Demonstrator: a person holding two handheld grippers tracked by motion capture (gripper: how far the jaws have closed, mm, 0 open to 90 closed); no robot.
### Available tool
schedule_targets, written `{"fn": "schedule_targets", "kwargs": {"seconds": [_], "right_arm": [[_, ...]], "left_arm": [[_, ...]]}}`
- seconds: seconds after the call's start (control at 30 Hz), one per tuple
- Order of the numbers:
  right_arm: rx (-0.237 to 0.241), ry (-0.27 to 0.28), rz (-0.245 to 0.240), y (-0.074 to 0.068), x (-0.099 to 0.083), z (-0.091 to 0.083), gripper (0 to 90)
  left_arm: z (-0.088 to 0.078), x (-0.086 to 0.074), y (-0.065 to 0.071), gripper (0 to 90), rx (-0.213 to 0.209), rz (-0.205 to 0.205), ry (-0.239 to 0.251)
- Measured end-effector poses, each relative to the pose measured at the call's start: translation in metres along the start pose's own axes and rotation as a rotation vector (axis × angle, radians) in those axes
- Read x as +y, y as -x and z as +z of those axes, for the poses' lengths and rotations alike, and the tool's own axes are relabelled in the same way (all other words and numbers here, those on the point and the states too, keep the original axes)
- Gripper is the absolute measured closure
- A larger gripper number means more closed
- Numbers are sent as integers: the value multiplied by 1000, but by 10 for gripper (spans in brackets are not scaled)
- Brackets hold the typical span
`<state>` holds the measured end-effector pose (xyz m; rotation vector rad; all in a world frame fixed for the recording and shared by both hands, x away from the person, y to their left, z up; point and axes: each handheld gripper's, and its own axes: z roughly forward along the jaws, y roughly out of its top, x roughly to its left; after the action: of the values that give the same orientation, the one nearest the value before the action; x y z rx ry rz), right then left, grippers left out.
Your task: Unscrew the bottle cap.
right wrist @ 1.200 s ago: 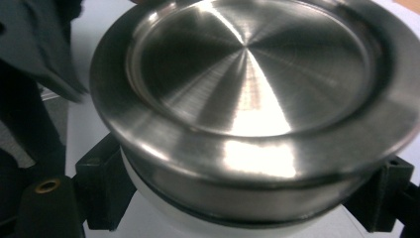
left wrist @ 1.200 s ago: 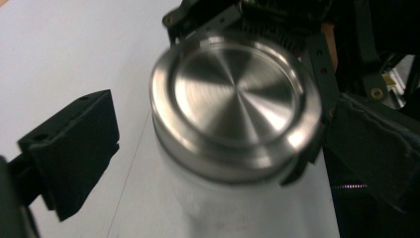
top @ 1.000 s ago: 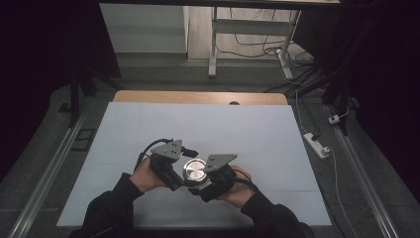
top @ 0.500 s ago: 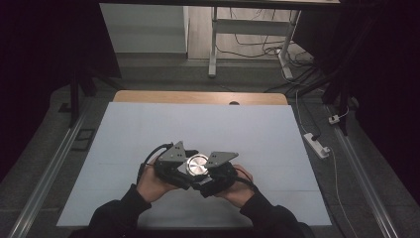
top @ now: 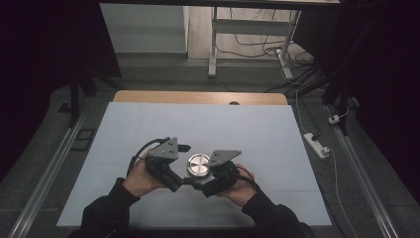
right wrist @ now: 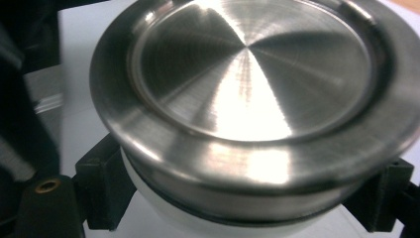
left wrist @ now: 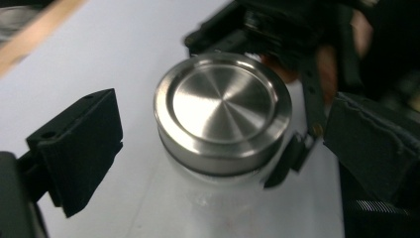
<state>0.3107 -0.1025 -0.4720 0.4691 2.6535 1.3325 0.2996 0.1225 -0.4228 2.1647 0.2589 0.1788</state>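
Jar (top: 198, 166): small, clear body, round brushed-metal lid (left wrist: 222, 106) with raised rim and recessed centre. Lid sat on jar, top facing up. Jar stood upright, near front middle of pale blue table (top: 237, 129). Black pads pressed against body just under lid, on both sides.

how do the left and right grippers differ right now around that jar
The left gripper has just been opening: its jaws stand apart from the jar's metal lid. The right gripper is shut on the jar below the lid. Both are hand-held, with black jaws.
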Motion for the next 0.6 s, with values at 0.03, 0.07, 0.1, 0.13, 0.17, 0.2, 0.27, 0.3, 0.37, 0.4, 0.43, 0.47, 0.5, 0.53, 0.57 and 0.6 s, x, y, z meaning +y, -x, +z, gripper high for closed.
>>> {"fn": "schedule_targets", "kwargs": {"seconds": [0.03,0.07,0.1,0.13,0.17,0.2,0.27,0.3,0.37,0.4,0.43,0.47,0.5,0.53,0.57,0.6], "right_arm": [[15,-3,-12,-1,0,0,148],[31,-4,-22,-2,0,1,148],[50,-3,-31,-4,0,2,148],[71,-1,-43,-5,0,3,148],[89,-2,-50,-7,1,5,148],[107,-4,-60,-9,1,5,148],[135,-12,-81,-12,1,6,148],[149,-14,-94,-14,1,6,148],[168,-10,-114,-16,2,7,148],[171,-11,-122,-17,2,7,148],[175,-11,-126,-18,2,6,147],[176,-11,-132,-18,3,6,148],[175,-9,-134,-18,3,6,147],[175,-6,-132,-19,3,6,148],[168,-9,-131,-18,3,5,148],[160,-8,-124,-18,3,5,148]], "left_arm": [[-1,-2,-2,30,-30,5,7],[-1,-5,-5,34,-73,16,14],[-1,-7,-6,38,-107,26,22],[0,-9,-8,40,-124,35,25],[1,-11,-9,41,-146,37,24],[2,-12,-10,50,-176,43,31],[4,-14,-10,70,-214,67,37],[6,-14,-9,80,-229,78,31],[9,-13,-6,112,-228,105,9],[10,-12,-5,116,-231,113,5],[10,-12,-4,129,-231,116,9],[10,-12,-3,154,-224,121,10],[10,-11,-2,181,-213,132,9],[10,-11,0,182,-199,137,9],[10,-10,0,183,-183,136,10],[10,-10,1,184,-164,129,8]]}}
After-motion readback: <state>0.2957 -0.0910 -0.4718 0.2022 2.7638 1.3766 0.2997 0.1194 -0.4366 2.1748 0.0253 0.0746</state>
